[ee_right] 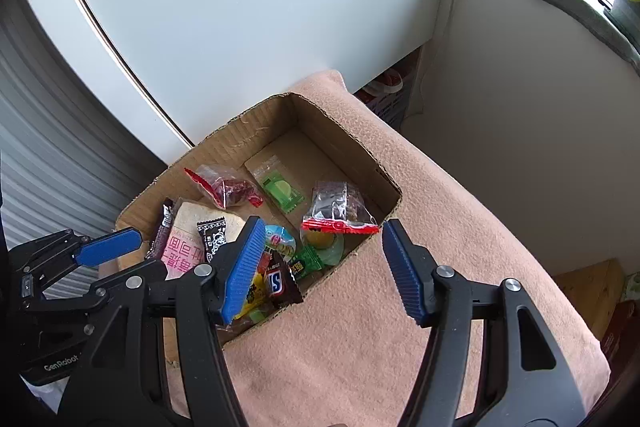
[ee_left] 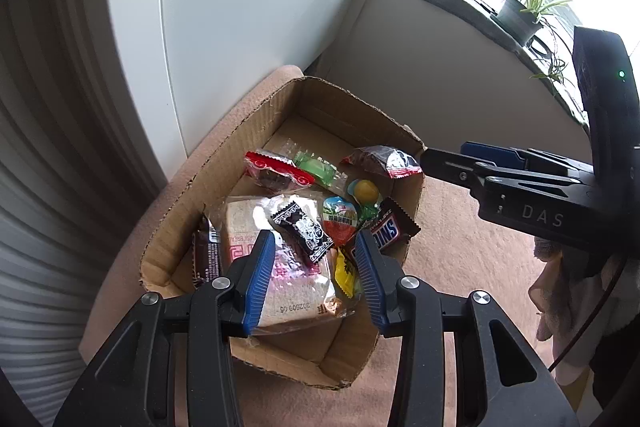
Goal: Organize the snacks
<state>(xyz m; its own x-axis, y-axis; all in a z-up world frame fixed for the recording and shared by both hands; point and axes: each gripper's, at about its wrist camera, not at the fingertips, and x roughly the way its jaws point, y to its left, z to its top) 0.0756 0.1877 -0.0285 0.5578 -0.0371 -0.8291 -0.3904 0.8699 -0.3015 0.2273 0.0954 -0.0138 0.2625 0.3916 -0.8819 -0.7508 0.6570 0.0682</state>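
Over the torn brown cardboard box (ee_left: 224, 163), the left gripper (ee_left: 316, 267) hangs with jaws narrow and empty — wrapped snacks (ee_left: 304, 227) lie inside. From the right gripper (ee_right: 320, 267), jaws wide, nothing held — it hovers at the box (ee_right: 344, 131) edge on the pink-covered bench (ee_right: 400, 307).

Box (ee_right: 224, 143) open-topped, free from above. Far half of box floor mostly bare; green packet (ee_right: 280, 189) and two red-edged bags (ee_right: 228, 189) lie there. Near half crowded: bread pack (ee_left: 276, 267), bars, jellies piled touching. White panel (ee_right: 240, 7) stands close behind box. Right of box, pink cloth (ee_right: 400, 307) bare. Left gripper (ee_left: 316, 267) hangs over near half; right gripper (ee_right: 324, 267) above box's right wall.
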